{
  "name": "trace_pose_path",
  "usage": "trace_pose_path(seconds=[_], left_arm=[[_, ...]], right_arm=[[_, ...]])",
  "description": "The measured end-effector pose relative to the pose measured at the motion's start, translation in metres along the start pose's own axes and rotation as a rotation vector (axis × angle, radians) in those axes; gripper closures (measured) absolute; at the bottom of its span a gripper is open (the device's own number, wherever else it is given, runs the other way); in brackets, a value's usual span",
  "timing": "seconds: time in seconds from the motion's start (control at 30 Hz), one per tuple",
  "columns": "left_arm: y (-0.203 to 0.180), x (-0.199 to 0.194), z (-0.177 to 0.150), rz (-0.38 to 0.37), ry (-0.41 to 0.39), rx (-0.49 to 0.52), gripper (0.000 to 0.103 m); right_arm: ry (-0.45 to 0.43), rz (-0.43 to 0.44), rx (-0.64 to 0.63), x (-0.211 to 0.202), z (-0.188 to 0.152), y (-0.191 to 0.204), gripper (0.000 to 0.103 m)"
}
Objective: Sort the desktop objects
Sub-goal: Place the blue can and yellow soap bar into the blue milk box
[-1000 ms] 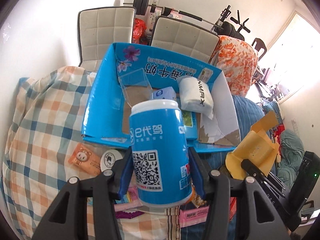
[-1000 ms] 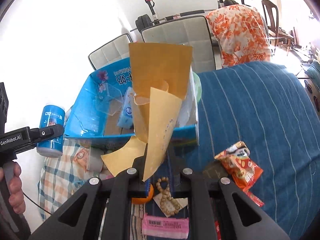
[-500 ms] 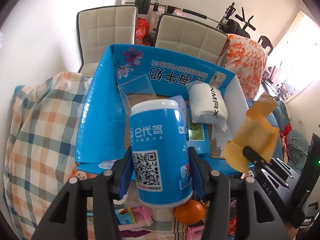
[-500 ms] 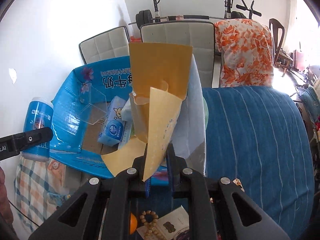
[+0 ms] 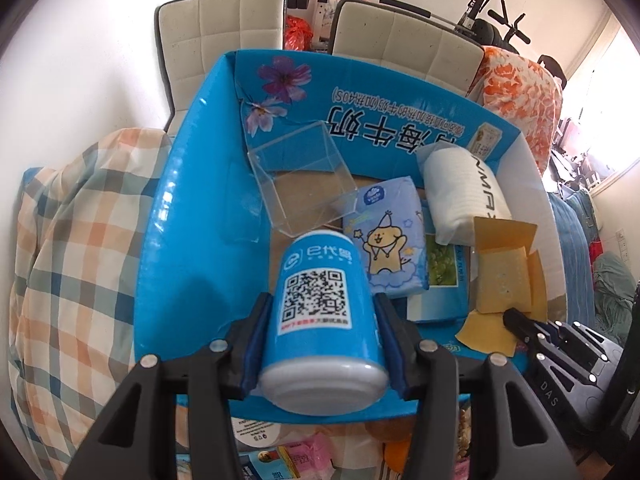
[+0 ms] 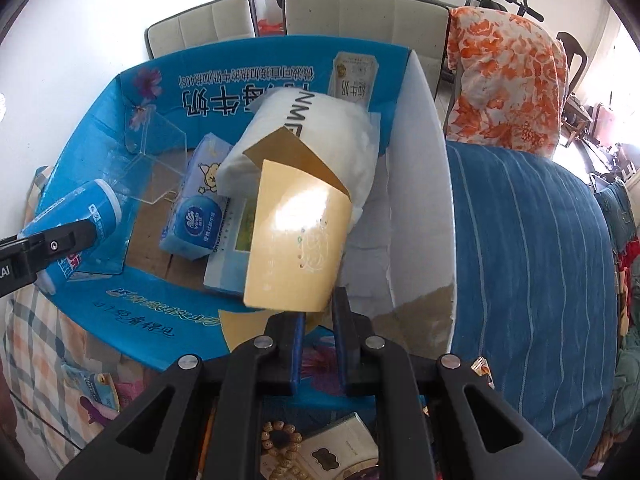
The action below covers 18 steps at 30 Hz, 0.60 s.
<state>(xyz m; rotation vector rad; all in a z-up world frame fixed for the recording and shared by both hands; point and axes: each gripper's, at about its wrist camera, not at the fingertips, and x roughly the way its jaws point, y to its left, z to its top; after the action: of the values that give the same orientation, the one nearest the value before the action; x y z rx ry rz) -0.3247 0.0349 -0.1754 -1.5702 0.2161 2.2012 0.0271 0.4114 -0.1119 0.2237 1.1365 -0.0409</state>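
Note:
My left gripper (image 5: 320,332) is shut on a blue canister with a QR code (image 5: 320,312), tipped forward over the near left part of the open blue cardboard box (image 5: 180,208). The canister also shows in the right wrist view (image 6: 76,220). My right gripper (image 6: 318,320) is shut on a tan paper envelope (image 6: 296,240) and holds it over the box's right side, above a white roll (image 6: 320,128). In the left wrist view the envelope (image 5: 504,276) hangs at the box's right edge.
Inside the box lie a clear plastic case (image 5: 300,184), a blue tissue pack (image 5: 392,240) and a flat booklet (image 6: 236,248). Below the box are beads (image 6: 280,440), small packets (image 5: 300,456) and an orange (image 5: 396,452). Checked cloth lies left, blue striped cloth (image 6: 528,264) right, chairs behind.
Both grippers have moved forward and tilted down over the box. The canister has tipped from upright to leaning into the box, and the envelope has swung down above the white roll.

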Motion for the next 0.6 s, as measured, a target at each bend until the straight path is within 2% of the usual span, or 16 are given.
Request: trace_pose_path(seconds=[0.1,0.13,0.17,0.23,0.3,0.37,0.4,0.47,0.57,0.6], left_arm=[[0.006,0.017,0.003,0.024,0.025,0.010,0.053],[0.009,0.022,0.004,0.027,0.030,0.011,0.053],[0.011,0.027,0.004,0.033,0.035,0.011,0.053],[0.015,0.036,0.006,0.037,0.053,0.007,0.053],[0.016,0.040,0.005,0.036,0.054,0.010,0.051],[0.014,0.042,0.005,0.013,0.073,0.015,0.042],[0.013,0.039,0.004,-0.015,0.083,0.015,0.036],[0.014,0.029,0.002,-0.061,0.086,0.000,0.029],[0.027,-0.002,-0.002,-0.086,0.052,-0.042,0.015],[0.035,-0.014,-0.003,-0.115,0.052,0.010,0.013]], right_arm=[[0.027,0.019,0.012,0.002,-0.001,-0.003,0.088],[0.032,0.022,0.023,0.002,-0.001,-0.005,0.082],[0.039,0.035,0.037,0.001,-0.001,-0.007,0.068],[0.048,0.067,0.052,0.000,-0.001,-0.009,0.057],[0.054,0.074,0.042,-0.003,-0.001,-0.008,0.053],[0.055,0.087,0.043,-0.006,-0.001,-0.008,0.045],[0.055,0.089,0.049,-0.009,-0.001,-0.009,0.045],[0.057,0.117,0.068,-0.014,-0.001,-0.014,0.045],[0.027,0.158,0.119,-0.032,-0.004,-0.027,0.045],[0.008,0.171,0.128,-0.039,-0.005,-0.030,0.044]])
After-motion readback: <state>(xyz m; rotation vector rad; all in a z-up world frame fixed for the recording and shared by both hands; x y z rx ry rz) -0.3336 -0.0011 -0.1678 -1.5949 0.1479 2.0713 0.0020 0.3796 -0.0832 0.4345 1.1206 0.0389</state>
